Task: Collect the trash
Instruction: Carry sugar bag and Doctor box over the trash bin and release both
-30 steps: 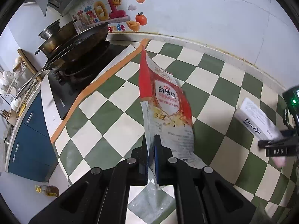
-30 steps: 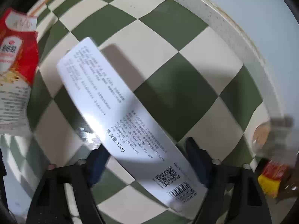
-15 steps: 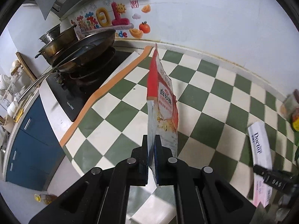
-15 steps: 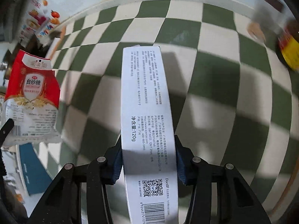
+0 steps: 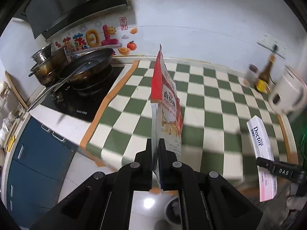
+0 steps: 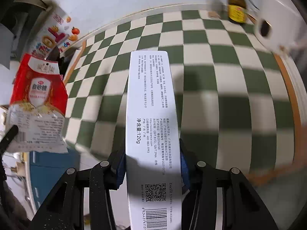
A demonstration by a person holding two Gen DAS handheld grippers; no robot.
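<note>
- Left gripper (image 5: pixel 155 153): jaws pinched nearly flat on the lower edge of the red-and-white sugar bag (image 5: pixel 167 103); bag stands edge-on, straight ahead of the jaws, clear of the checkered counter (image 5: pixel 211 99)
- Left of those jaws: stove with stacked pans (image 5: pixel 84 69); no loose litter seen there
- Right gripper (image 6: pixel 153 164): blue pads (image 6: pixel 121 164) bear on both long sides of the white toothpaste box (image 6: pixel 151 115), at medium width; box runs forward out of the jaws
- Far right beyond the jaws: brown bottle (image 6: pixel 237 9), white appliance (image 6: pixel 276 15), both blurred
- Progress, judged: two pieces collected, both off the counter; deposit still pending; a round container (image 5: pixel 172 209) below the left jaws may be the bin, cannot tell
</note>
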